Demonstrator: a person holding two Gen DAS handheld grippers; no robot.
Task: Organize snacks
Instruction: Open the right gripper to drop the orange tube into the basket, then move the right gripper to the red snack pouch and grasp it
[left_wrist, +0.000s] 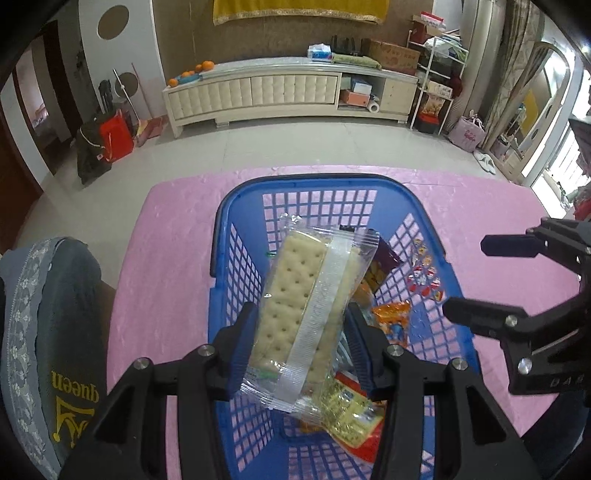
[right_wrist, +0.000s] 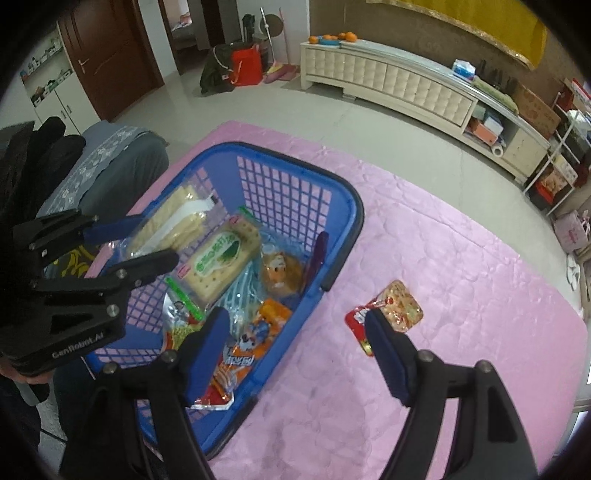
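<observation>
My left gripper (left_wrist: 299, 325) is shut on a clear packet of pale crackers (left_wrist: 295, 295), which hangs tilted over the blue plastic basket (left_wrist: 221, 229). In the right wrist view the same left gripper (right_wrist: 159, 240) holds that cracker packet (right_wrist: 177, 218) above the basket's left side (right_wrist: 343, 206). Several snacks lie inside the basket, among them a green-labelled cracker pack (right_wrist: 221, 262) and an orange packet (right_wrist: 266, 328). My right gripper (right_wrist: 295, 317) is open and empty over the basket's right rim. It also shows as the right gripper (left_wrist: 465, 277) beside the basket. A red snack packet (right_wrist: 391, 310) lies on the pink cloth (right_wrist: 443, 258) near its right finger.
The pink cloth (left_wrist: 166, 236) covers the table under the basket. A grey cushioned seat (left_wrist: 55, 314) with yellow lettering stands against the table's left edge. Beyond the table are tiled floor and a long cream cabinet (left_wrist: 258, 92) along the far wall.
</observation>
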